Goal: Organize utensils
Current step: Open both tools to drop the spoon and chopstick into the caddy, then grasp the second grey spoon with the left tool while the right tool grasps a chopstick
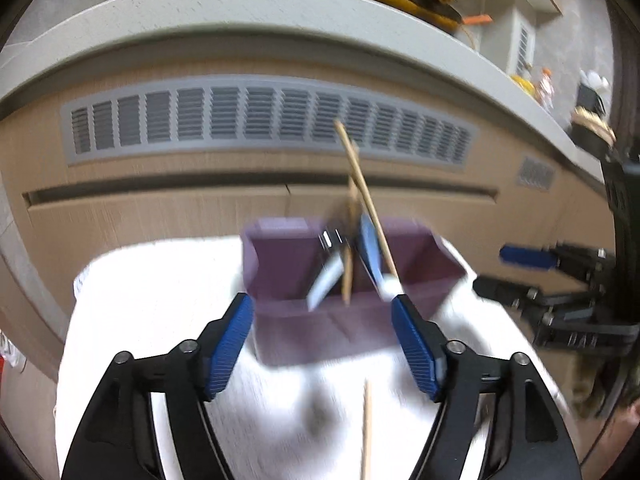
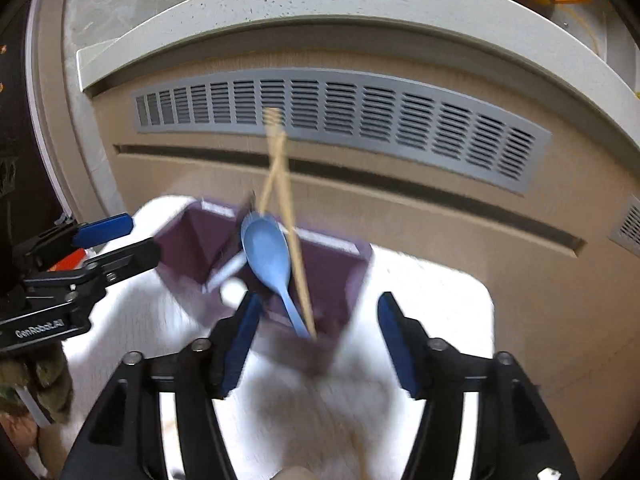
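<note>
Both cameras are blurred, so fine detail is soft. The purple organizer box sits on a white towel, and the left gripper hangs just short of its near wall, fingers spread wide with nothing between them.

The left wrist view alone shows a lone wooden chopstick lying on the towel between the left fingers, apart from the box. It also catches a dark-handled utensil leaning in the box (too smeared to name) and a white piece beside it.

The right wrist view gives the cleaner look at the blue spoon: bowl up, handle down, tilted in the box's right compartment, with two chopsticks crossing above it and rising past the rim. The right gripper is also spread, holding nothing, and the box's near corner sits between its fingers.

Each view catches the other tool at its edge: the right gripper off to the right of the box in the left view, and the left one beside the box's left wall in the right view.

Behind stands a wood-tone cabinet with a grey vent grille.
</note>
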Demonstrator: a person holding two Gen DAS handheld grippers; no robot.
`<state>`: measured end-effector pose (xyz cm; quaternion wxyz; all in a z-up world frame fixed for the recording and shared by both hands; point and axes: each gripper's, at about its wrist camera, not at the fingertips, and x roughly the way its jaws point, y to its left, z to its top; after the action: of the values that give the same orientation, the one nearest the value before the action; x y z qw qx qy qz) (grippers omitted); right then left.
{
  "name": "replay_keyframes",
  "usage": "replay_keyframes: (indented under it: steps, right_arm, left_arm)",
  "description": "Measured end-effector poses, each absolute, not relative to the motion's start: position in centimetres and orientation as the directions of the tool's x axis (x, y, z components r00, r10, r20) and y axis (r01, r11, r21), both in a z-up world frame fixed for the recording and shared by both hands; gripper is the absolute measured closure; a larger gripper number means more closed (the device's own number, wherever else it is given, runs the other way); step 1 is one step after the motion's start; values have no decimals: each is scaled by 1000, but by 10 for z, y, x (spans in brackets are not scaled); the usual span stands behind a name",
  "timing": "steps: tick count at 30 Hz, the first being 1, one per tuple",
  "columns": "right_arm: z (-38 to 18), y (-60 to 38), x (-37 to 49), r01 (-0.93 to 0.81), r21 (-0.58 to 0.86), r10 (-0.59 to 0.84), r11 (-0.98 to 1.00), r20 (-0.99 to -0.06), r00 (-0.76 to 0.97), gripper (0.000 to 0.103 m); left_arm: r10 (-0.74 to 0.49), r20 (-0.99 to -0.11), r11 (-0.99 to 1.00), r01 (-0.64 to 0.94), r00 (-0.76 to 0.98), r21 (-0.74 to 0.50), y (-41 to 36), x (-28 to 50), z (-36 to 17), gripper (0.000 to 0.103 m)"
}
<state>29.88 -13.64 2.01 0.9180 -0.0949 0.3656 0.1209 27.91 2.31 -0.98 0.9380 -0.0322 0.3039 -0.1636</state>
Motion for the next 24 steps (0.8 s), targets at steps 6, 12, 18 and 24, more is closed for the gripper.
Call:
replay_keyframes:
  steps: [6,12,18,24]
  right_arm:
    - [-8,-178,255,-239,-86,97,967,-746,659,34]
    - [-52,-217,213,-143,-44,50,989,-803,594,33]
    - [-62,-231,175,-96,-89,-11,991,-787,617,30]
    - [-50,-242,155,-81,-119,-36,990,-748,663,27]
  left_arm:
    - [-367,-645,917,377,670,-130,-6,235,-37,29]
    - [-423,-711,867,477,561,-140,-41,203,-63,27]
    - [-517,-739,741,658,432,-134,-102,199,-69,32]
    - [-471,-804,688,722,363,-76,-155,225,-78,58]
